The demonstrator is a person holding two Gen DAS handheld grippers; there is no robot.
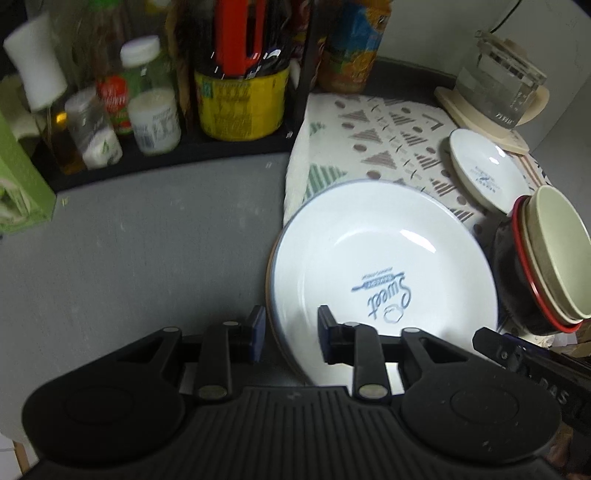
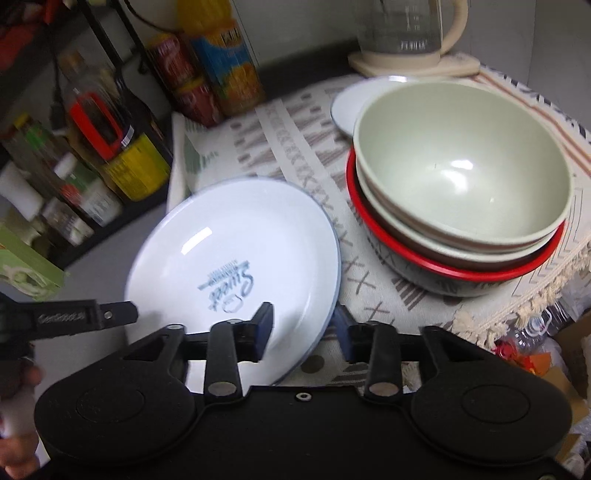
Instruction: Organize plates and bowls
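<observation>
Where legible, perhaps "Sweet": plate (image 1: 384,266).

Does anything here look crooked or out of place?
Yes: the big white plate sits tilted, half on the patterned cloth and half over the grey counter, with both tools straddling its rim. The stacked bowls look tidy.

blurred bottle labels (image 1: 157,125); kettle (image 2: 402,29) top cut off

plates: 2 (image 1: 384,266) (image 1: 487,170) | stacked bowls: 3 (image 2: 461,162) | kettle: 1 (image 2: 406,29)
</observation>
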